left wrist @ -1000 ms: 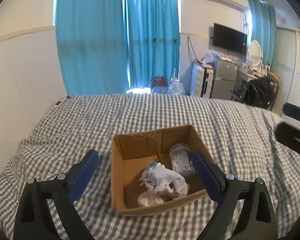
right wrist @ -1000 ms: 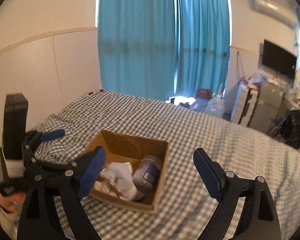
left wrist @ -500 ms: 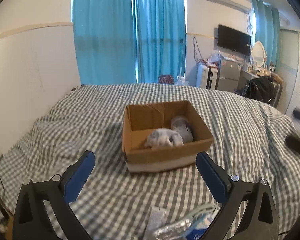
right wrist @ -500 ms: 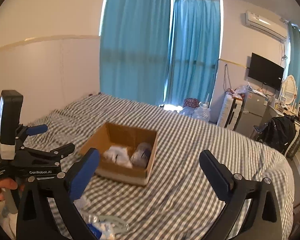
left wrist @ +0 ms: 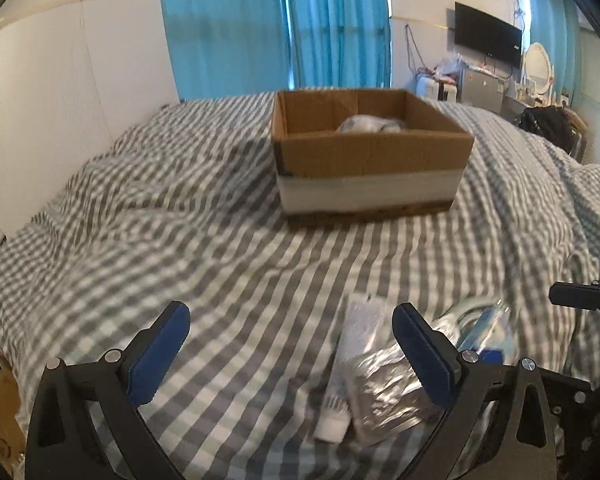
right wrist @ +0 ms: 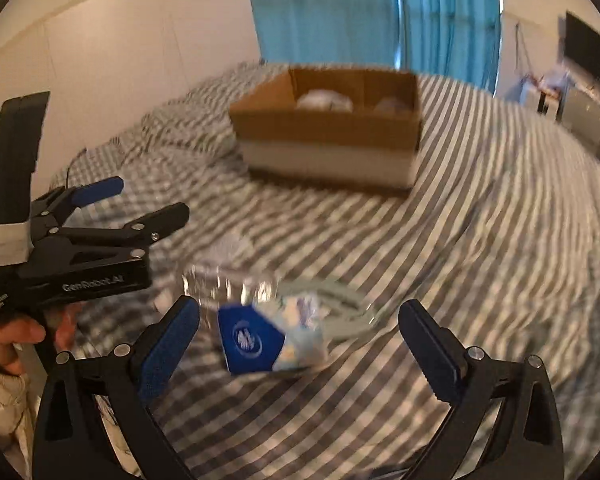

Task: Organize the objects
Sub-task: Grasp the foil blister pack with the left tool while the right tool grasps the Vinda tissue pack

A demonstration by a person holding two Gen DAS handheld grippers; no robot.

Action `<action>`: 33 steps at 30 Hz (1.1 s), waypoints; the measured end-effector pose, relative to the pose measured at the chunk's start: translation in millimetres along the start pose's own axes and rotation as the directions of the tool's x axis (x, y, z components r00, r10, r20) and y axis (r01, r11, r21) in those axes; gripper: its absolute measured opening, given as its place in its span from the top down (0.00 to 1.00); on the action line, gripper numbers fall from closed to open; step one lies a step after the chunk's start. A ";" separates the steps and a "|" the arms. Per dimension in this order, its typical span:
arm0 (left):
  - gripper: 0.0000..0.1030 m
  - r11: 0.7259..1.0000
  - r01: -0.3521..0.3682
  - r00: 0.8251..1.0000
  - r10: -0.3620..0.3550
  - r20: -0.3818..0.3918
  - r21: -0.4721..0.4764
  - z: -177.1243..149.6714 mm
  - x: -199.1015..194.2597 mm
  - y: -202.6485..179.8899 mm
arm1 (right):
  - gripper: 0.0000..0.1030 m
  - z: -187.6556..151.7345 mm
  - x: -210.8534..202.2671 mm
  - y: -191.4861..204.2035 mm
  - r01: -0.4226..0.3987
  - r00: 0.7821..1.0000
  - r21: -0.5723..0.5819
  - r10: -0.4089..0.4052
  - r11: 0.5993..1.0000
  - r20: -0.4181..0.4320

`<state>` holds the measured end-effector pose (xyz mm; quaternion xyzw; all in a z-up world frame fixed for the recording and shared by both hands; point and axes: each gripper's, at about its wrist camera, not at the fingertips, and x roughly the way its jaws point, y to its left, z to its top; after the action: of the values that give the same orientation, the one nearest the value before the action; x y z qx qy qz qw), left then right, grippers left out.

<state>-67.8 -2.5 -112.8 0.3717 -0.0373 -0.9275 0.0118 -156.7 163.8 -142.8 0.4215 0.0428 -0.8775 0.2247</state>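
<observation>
A brown cardboard box [left wrist: 370, 160] with a white band stands on the checked bed and holds white wrapped items [left wrist: 366, 123]; it also shows in the right wrist view [right wrist: 328, 136]. Near the bed's front edge lie a white tube [left wrist: 350, 368], a silvery foil packet [left wrist: 384, 396] and a clear bag with a blue label [right wrist: 252, 340]. My left gripper [left wrist: 290, 354] is open and empty, low over the bed just left of the tube. My right gripper [right wrist: 300, 344] is open, with the blue-label bag between its fingers, untouched.
The grey-and-white checked bedcover [left wrist: 180, 220] is rumpled at the left by the white wall. Blue curtains [left wrist: 280, 24] hang behind the bed. A TV, luggage and a dark bag [left wrist: 548, 124] stand at the far right. The left gripper's body [right wrist: 80, 256] is at the left of the right wrist view.
Both grippers have pulled back from the box and dropped low toward the bed's front edge. The loose items near the front edge have come into view. Both stay open.
</observation>
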 end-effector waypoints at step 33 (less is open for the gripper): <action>0.00 0.987 0.096 0.977 -0.069 -0.201 0.127 -31.1 35.4 -87.1 | 0.28 -13.6 -28.0 -55.8 0.060 0.997 0.135 -0.067 0.989 0.049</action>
<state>-71.4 80.8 -166.4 0.4622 -0.0838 -0.8815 -0.0485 -155.7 227.4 -136.6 0.4106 -0.0086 -0.8959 0.1692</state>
